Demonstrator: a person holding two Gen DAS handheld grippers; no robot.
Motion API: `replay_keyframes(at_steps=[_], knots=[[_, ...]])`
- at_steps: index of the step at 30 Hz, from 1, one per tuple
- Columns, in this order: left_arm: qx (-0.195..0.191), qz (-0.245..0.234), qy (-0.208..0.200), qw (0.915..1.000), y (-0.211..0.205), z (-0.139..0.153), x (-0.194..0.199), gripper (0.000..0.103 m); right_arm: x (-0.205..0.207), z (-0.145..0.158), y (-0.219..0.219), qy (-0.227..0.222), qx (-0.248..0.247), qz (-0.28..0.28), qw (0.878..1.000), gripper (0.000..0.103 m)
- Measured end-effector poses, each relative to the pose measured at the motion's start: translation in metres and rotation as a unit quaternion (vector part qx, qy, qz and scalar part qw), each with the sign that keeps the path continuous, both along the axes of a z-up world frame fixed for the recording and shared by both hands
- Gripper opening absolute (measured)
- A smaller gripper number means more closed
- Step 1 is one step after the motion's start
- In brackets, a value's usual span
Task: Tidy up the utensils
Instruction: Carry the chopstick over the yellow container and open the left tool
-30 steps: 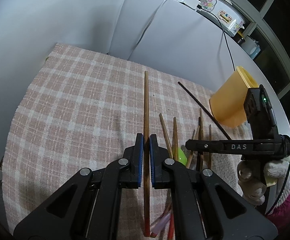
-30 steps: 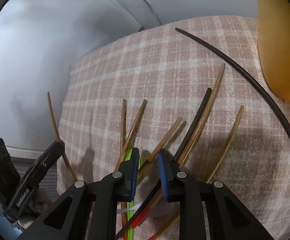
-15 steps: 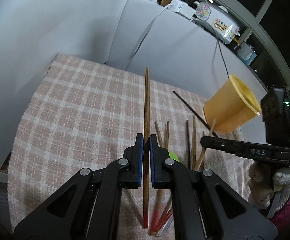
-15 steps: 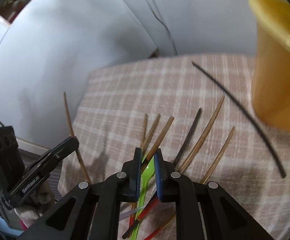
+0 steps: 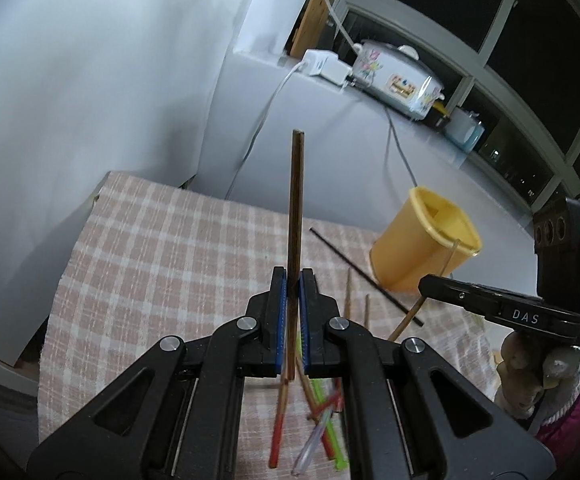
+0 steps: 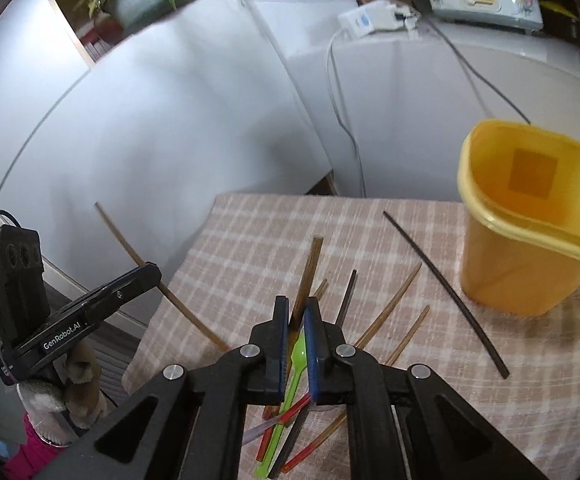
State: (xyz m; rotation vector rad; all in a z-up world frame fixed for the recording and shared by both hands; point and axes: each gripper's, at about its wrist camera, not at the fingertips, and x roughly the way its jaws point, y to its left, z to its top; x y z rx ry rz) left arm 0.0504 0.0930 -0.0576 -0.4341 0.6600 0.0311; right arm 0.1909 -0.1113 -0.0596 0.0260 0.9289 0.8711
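My left gripper [image 5: 294, 280] is shut on a long brown chopstick [image 5: 296, 200] with a red tip, held clear above the checked cloth [image 5: 149, 260]. In the right wrist view, my right gripper [image 6: 297, 308] has its jaws closing tight on another brown chopstick [image 6: 310, 268], lifted over the pile. That pile of several chopsticks [image 6: 390, 312] and a green plastic fork [image 6: 296, 360] lies below it. A yellow container [image 6: 530, 232] stands open at the right, with a black chopstick [image 6: 446, 292] lying on the cloth beside it. The left gripper [image 6: 151, 272] shows side-on at the far left.
White panels wall in the table at the back and left. Behind them sit a flowered rice cooker [image 5: 398, 76], a white power strip [image 5: 326, 64] and trailing cables. The cloth's left edge [image 5: 69, 280] drops off the table. A gloved hand [image 5: 530, 376] holds the right gripper.
The right gripper has shut on a brown chopstick and lifted it off the pile. Both grippers have risen with their chopsticks, and the yellow container now shows its open top.
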Motion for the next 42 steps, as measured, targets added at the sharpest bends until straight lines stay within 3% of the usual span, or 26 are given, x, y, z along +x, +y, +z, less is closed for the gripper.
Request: replay_keyframes(at_steps=[18, 42], knots=[[-0.022, -0.044, -0.051, 0.9975, -0.037, 0.037, 0.018, 0.004, 0.008, 0.051, -0.082, -0.056, 0.069, -0.076, 0.993, 0.003], [-0.019, -0.084, -0.104, 0.9908, -0.1, 0.095, 0.085, 0.004, 0.056, 0.111, -0.182, -0.106, 0.15, -0.189, 0.965, 0.003]])
